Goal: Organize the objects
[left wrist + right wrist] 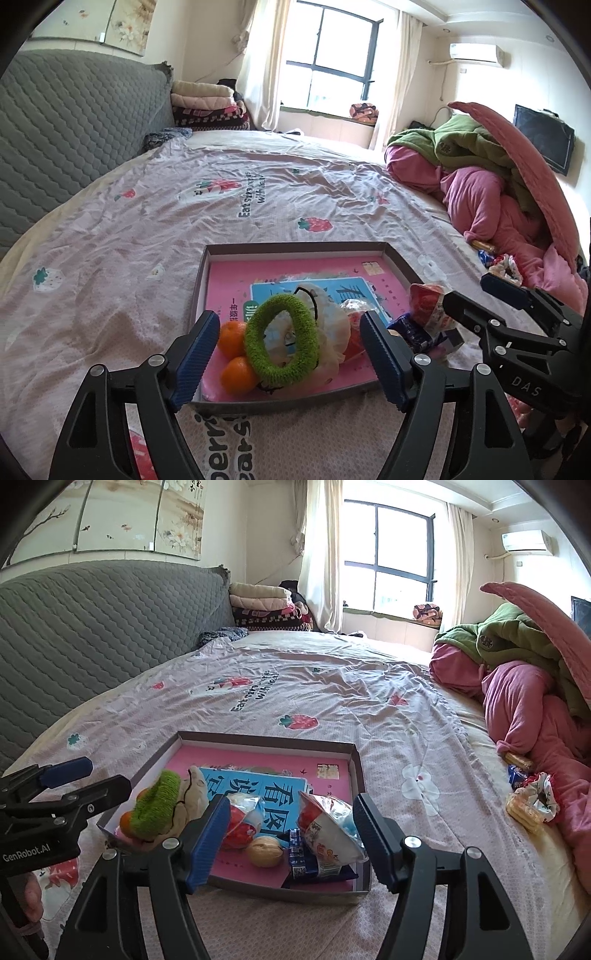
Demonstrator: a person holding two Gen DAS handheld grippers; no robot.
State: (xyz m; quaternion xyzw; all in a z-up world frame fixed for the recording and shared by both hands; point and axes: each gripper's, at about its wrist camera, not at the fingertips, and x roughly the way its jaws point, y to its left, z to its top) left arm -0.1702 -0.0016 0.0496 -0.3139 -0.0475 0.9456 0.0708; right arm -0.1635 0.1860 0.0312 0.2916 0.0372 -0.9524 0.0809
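Note:
A shallow grey box tray [295, 246] [258, 738] lies on the bed with a pink book [258, 762] flat inside it. At its near left sit a fuzzy green ring [255, 347] [155, 805], two oranges [232, 338] and a beige cloth. Near right in the tray are two red-and-white snack packets [327, 823], a walnut [264, 851] and a blue packet [299, 860]. My left gripper [289, 325] [90, 777] hovers open over the tray's near left edge, holding nothing. My right gripper [291, 805] [484, 297] hovers open over the near right part, also with nothing in it.
A heap of pink and green bedding [524, 701] fills the bed's right side, with biscuit packets and a patterned scrunchie [535, 801] beside it. A grey quilted headboard [92, 627] runs along the left. Folded blankets [258, 605] are stacked at the far end by the window.

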